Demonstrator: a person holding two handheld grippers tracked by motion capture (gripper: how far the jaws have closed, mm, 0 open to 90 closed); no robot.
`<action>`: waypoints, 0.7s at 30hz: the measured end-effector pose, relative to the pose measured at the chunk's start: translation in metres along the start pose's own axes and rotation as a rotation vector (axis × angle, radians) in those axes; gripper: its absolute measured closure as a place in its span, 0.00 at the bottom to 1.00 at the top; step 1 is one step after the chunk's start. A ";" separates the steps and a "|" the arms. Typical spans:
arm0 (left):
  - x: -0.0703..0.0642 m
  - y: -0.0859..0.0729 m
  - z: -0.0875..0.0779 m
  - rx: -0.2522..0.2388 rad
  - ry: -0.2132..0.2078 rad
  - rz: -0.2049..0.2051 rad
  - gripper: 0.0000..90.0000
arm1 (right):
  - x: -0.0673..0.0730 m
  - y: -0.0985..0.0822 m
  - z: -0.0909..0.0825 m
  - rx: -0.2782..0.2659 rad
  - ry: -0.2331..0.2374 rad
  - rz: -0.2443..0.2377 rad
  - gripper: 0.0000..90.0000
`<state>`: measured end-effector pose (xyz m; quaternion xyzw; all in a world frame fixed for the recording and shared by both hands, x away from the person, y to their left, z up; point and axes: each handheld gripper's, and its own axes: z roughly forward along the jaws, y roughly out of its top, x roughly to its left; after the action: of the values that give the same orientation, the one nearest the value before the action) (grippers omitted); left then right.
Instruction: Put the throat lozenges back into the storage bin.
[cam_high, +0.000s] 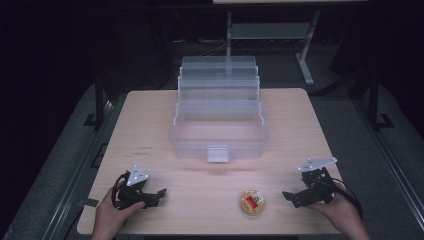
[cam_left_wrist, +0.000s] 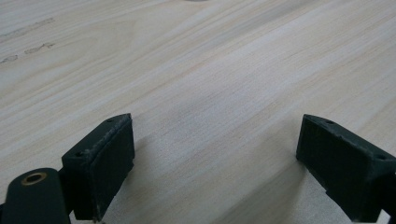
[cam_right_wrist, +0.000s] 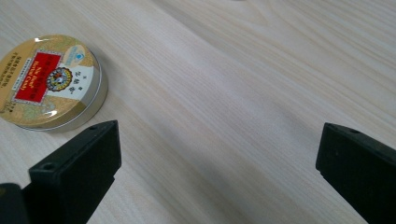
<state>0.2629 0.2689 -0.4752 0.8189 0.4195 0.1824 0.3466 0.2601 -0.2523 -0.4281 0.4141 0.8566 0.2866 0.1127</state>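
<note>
A round gold tin (cam_high: 252, 202) with a red label lies flat near the table's front edge; the right gripper view has the tin (cam_right_wrist: 49, 81) at its upper left. My right gripper (cam_high: 291, 197) rests low just right of the tin, open, and nothing sits between its jaws (cam_right_wrist: 217, 172). My left gripper (cam_high: 159, 194) lies at the front left, open over bare wood (cam_left_wrist: 215, 165). A clear plastic box (cam_high: 218, 131) with stepped fold-out trays stands open at the table's middle back.
The pale wooden table (cam_high: 150, 125) ends close behind both hands at the front. A metal stand (cam_high: 305, 45) and dark floor lie beyond the far edge. Bare wood stretches between the box and the grippers.
</note>
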 end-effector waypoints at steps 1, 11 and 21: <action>0.000 0.000 0.000 0.000 0.000 0.000 0.12 | 0.001 0.000 0.000 0.000 0.001 0.000 0.00; 0.000 0.000 0.000 0.000 0.000 0.000 0.12 | 0.007 0.004 -0.001 0.004 0.016 -0.020 0.00; 0.000 0.000 0.000 0.000 0.000 0.000 0.12 | 0.014 0.009 0.000 0.009 0.030 -0.043 0.00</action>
<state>0.2629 0.2689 -0.4752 0.8188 0.4197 0.1824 0.3468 0.2568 -0.2370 -0.4225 0.3916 0.8682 0.2864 0.1043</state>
